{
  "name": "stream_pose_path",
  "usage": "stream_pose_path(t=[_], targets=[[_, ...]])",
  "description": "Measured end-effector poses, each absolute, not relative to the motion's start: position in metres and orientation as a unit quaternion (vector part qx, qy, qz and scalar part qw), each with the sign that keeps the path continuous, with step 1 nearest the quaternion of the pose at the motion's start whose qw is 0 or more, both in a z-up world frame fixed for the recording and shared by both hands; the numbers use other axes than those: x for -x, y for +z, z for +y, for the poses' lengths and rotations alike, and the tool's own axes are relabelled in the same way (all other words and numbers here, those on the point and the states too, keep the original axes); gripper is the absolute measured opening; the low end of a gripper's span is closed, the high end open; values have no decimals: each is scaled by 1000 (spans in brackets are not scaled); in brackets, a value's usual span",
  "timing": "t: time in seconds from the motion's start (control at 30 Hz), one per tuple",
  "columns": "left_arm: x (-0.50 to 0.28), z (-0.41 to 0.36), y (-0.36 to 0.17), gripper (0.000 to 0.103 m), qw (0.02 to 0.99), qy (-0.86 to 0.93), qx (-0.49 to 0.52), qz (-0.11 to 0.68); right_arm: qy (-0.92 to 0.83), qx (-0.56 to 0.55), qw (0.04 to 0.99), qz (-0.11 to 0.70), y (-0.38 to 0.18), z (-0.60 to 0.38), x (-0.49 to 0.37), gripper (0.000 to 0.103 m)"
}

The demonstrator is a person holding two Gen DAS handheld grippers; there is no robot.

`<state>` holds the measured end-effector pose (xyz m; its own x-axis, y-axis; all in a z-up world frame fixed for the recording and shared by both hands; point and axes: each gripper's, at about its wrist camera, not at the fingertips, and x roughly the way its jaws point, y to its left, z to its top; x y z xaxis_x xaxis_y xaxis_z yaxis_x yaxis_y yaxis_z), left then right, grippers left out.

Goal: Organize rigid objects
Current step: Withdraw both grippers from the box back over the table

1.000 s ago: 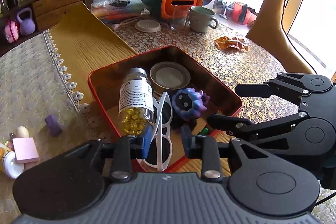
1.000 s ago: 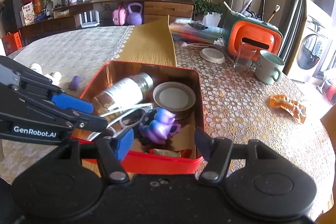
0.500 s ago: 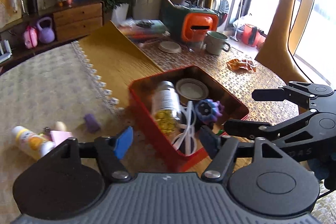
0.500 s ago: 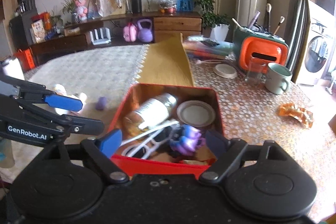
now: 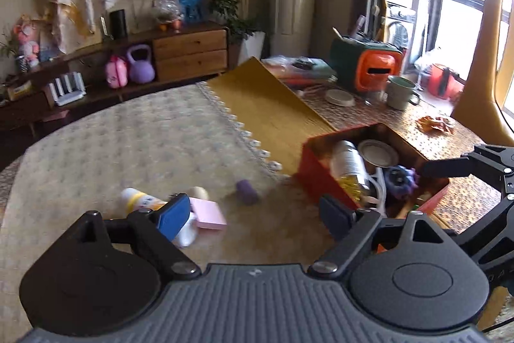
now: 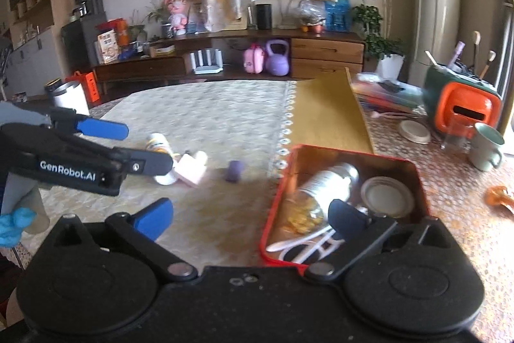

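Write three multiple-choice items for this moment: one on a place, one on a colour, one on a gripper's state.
1. Where does the pill bottle lie?
A. inside the red tin
B. on the yellow mat
C. beside the green mug

2. What colour is the small cylinder lying loose on the tablecloth?
A. orange
B. purple
C. white

3. How do the right gripper's jaws stand?
A. shut on the white sunglasses
B. shut with nothing between them
C. open with nothing held

Key: 1 A, the bottle lies on its side within the tin's walls. 2 B, the cylinder shows purple in both views. 3 C, the jaws have just been opening and stand wide apart, nothing between them.
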<state>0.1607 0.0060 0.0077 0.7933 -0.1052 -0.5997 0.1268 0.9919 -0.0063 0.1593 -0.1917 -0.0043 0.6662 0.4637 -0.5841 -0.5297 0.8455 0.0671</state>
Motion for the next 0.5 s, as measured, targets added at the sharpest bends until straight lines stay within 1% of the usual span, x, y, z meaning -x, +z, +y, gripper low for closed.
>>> stream_pose_path(t=[0.3,0.5], targets=[[-167,54,9,87,948,6,25,316,279,61,911,299,-8,-159,-172,103],[-191,91,0,87,936,59,62,343,277,60,909,305,-13,-141,-186,103]])
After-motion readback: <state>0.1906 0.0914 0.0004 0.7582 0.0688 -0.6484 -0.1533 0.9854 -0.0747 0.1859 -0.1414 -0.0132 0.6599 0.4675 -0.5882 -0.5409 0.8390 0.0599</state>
